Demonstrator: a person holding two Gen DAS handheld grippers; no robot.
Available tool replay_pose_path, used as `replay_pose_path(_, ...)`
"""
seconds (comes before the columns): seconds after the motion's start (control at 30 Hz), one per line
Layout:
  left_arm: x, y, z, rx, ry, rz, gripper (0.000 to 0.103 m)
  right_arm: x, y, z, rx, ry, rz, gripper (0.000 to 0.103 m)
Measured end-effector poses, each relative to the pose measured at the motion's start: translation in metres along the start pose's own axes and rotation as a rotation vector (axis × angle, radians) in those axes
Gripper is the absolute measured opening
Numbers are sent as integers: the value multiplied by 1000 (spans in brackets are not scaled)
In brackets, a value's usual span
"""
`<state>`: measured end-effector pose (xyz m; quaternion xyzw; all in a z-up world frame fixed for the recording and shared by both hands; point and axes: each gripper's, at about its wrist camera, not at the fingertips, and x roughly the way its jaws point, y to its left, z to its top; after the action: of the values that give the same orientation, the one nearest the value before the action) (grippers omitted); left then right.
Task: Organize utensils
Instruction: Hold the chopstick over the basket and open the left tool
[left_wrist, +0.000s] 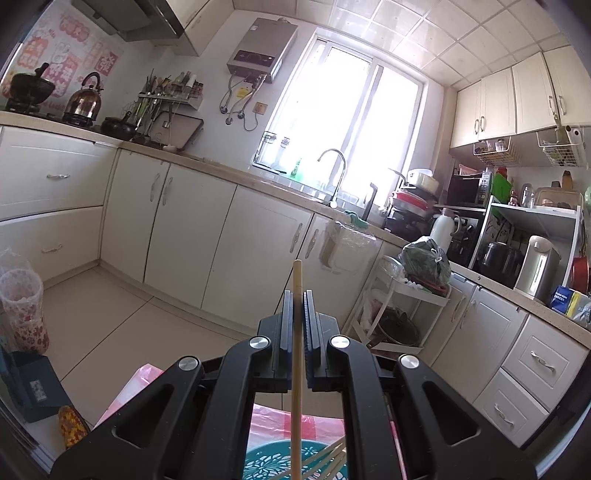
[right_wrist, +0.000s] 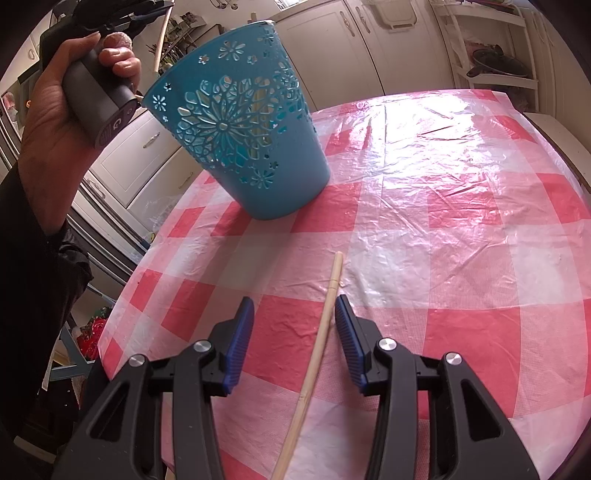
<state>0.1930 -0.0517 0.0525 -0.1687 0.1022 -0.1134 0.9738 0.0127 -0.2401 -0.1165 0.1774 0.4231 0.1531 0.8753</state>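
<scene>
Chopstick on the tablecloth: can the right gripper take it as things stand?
Probably yes. The chopstick lies between the open right gripper fingers, nearer the right one; nothing covers it.

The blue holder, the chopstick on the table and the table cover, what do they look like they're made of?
Holder: likely moulded plastic, matte turquoise, with cut-out flower patterns through thin walls.
Chopstick: probably bamboo or light wood, pale tan, unvarnished look, with a faint ring near its top.
Cover: thin plastic sheet, glossy, red and white checks; it wrinkles and throws back window glare.
</scene>
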Motion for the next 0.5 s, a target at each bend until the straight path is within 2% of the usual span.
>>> replay_pose_path(0.37,1,-4,2,6,-8,-1,5,0,0,0,2,0,3,45)
replay_pose_path(0.5,0,-5,2,17,12,-4,5,0,0,0,4,0,3,45)
